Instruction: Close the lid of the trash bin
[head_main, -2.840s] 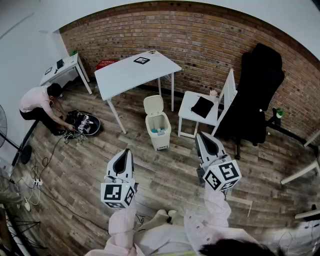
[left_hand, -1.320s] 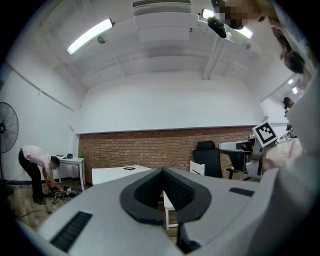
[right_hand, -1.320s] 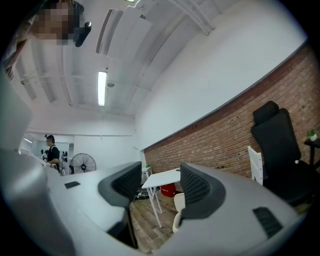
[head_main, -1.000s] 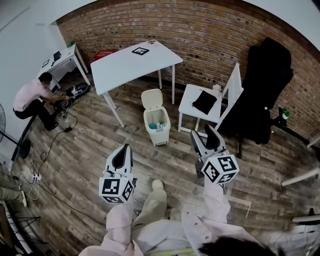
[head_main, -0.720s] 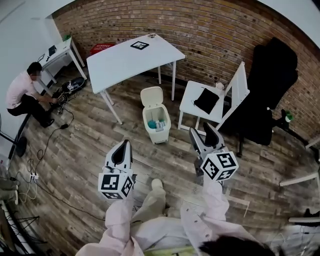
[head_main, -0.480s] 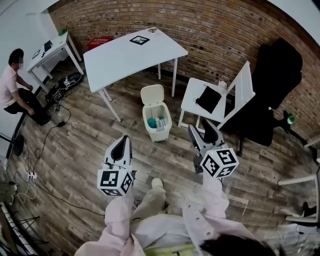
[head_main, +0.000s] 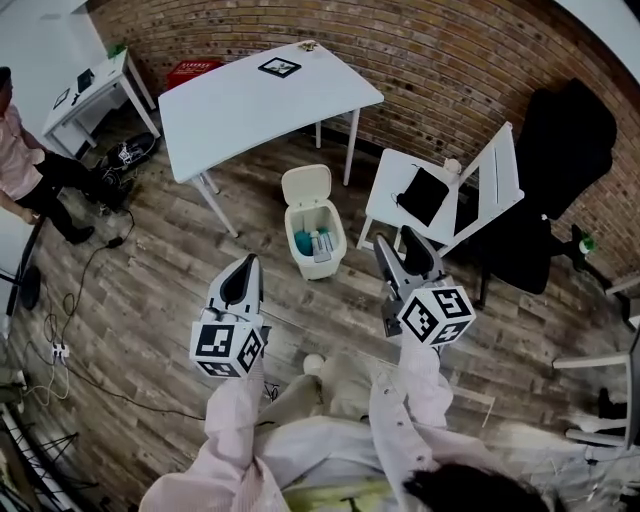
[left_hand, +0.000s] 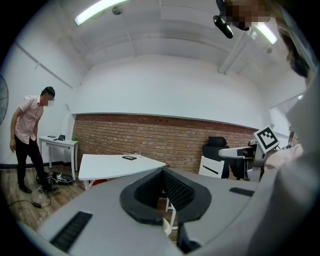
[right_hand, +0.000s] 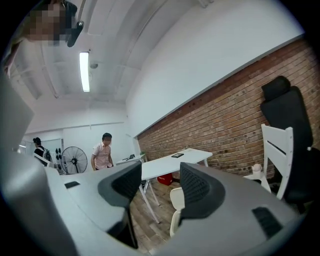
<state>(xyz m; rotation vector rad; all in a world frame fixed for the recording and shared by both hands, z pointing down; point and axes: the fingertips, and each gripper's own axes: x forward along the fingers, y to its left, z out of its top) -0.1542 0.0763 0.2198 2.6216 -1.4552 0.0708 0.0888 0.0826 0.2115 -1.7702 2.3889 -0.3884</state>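
No words, numbers or brand names can be read anywhere. The only printed signs are black-and-white square markers, patterns rather than text. They stand on the cube faces of the left gripper (head_main: 244, 266) and the right gripper (head_main: 396, 252), and on a dark card (head_main: 279, 67) lying on the white desk (head_main: 230, 110). The left gripper view also catches one on the right gripper's cube.
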